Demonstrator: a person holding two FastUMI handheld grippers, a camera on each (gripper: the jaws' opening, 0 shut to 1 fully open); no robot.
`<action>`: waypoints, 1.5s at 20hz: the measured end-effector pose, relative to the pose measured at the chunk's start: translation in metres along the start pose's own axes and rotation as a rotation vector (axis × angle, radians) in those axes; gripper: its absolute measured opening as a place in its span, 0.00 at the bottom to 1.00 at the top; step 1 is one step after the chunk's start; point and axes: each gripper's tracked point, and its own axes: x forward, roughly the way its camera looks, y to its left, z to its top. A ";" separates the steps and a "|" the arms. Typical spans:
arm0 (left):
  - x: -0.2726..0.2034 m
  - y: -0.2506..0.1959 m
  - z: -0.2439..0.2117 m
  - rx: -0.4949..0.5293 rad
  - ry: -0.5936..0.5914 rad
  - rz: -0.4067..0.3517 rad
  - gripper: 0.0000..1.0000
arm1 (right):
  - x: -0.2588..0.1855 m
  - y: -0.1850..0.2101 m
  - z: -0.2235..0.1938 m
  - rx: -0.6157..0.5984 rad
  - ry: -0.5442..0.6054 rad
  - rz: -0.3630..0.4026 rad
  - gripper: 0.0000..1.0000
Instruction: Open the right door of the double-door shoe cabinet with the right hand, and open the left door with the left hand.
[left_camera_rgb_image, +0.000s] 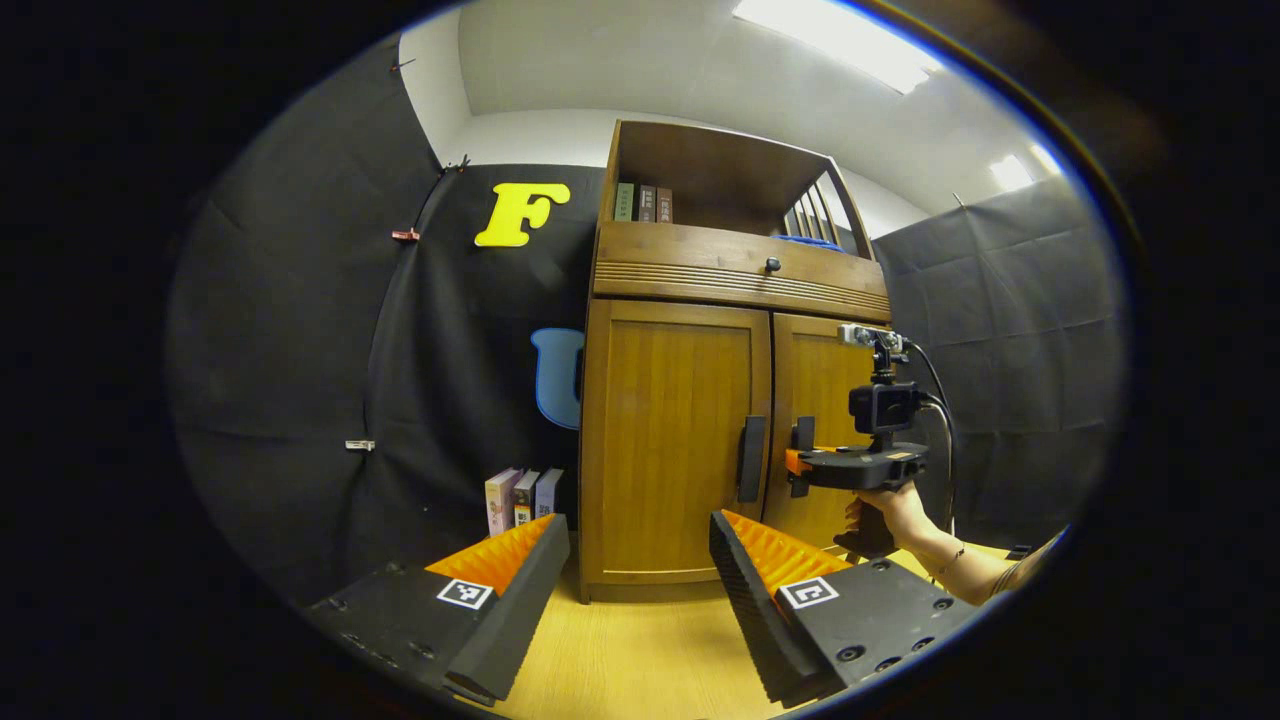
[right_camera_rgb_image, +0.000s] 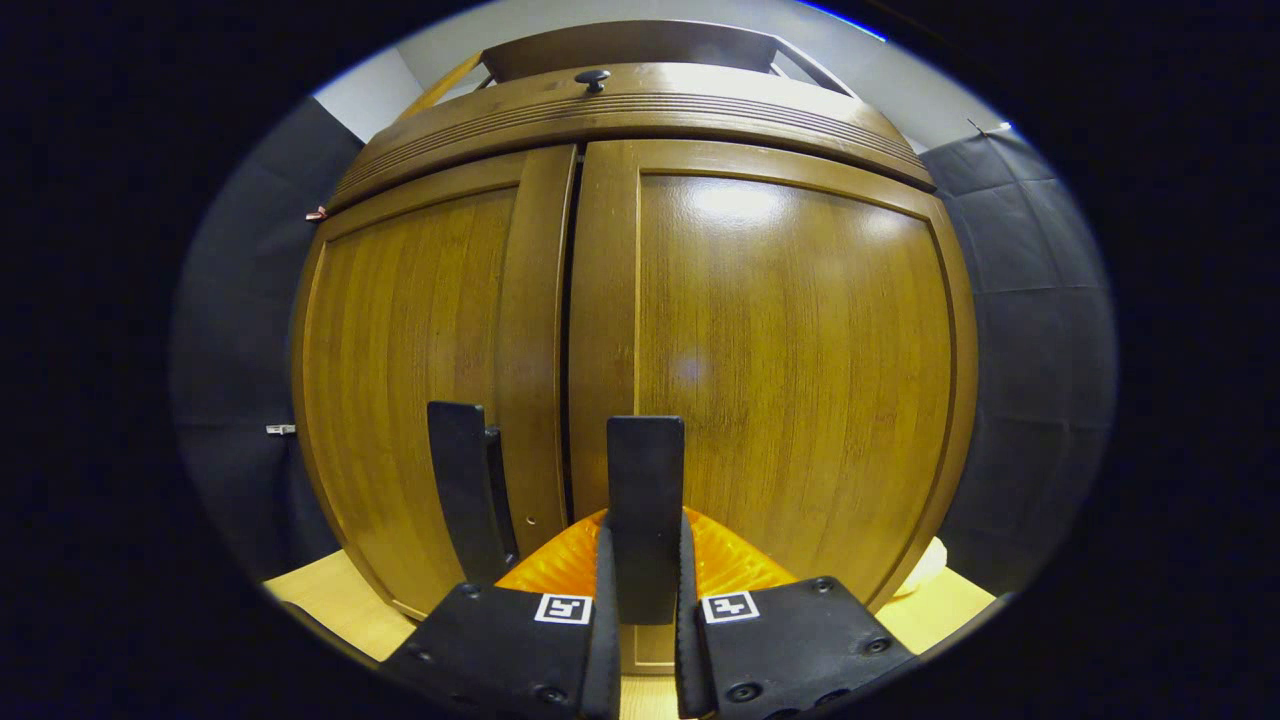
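Left gripper view: shoe cabinet (left_camera_rgb_image: 700, 400) at centre of frame, both doors closed. Left door (left_camera_rgb_image: 665, 450) has a dark upright handle (left_camera_rgb_image: 751, 458) near its inner edge, centre of frame. Right door (left_camera_rgb_image: 825, 420) sits just right of it, partly hidden by the right gripper (left_camera_rgb_image: 797, 462), which is up against the right door handle (left_camera_rgb_image: 803, 433) at centre right. A hand (left_camera_rgb_image: 890, 510) holds that gripper from below, forearm running to lower right. Left gripper (left_camera_rgb_image: 640, 570) at bottom of frame, jaws wide apart, nothing between them, well short of the cabinet. Drawer (left_camera_rgb_image: 740, 270) with a small knob (left_camera_rgb_image: 772, 265) above the doors; open shelf on top with books (left_camera_rgb_image: 643, 203) at upper centre. More books (left_camera_rgb_image: 522, 497) stand on the floor (left_camera_rgb_image: 640, 650) left of the cabinet, lower left.

Right gripper view: both doors close up. Right gripper (right_camera_rgb_image: 645, 600) at bottom centre, jaws clamped on the right door handle (right_camera_rgb_image: 645, 500), fingers pressing on either side of it. Right door (right_camera_rgb_image: 790, 350) takes the right half of frame, left door (right_camera_rgb_image: 420, 380) the left half, left handle (right_camera_rgb_image: 465, 490) at lower left of centre, free. The seam between the doors reads as a narrow dark line. Knob (right_camera_rgb_image: 593, 77) at top centre.
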 end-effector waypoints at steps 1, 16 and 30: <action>-0.002 -0.002 0.001 0.000 -0.001 -0.002 0.89 | -0.003 0.000 0.000 -0.003 0.002 0.004 0.25; -0.022 -0.044 0.015 0.052 -0.016 -0.020 0.89 | -0.065 -0.012 0.005 -0.002 0.026 0.137 0.25; -0.020 -0.089 0.010 -0.020 0.000 -0.086 0.88 | -0.128 -0.044 0.009 -0.025 0.065 0.222 0.21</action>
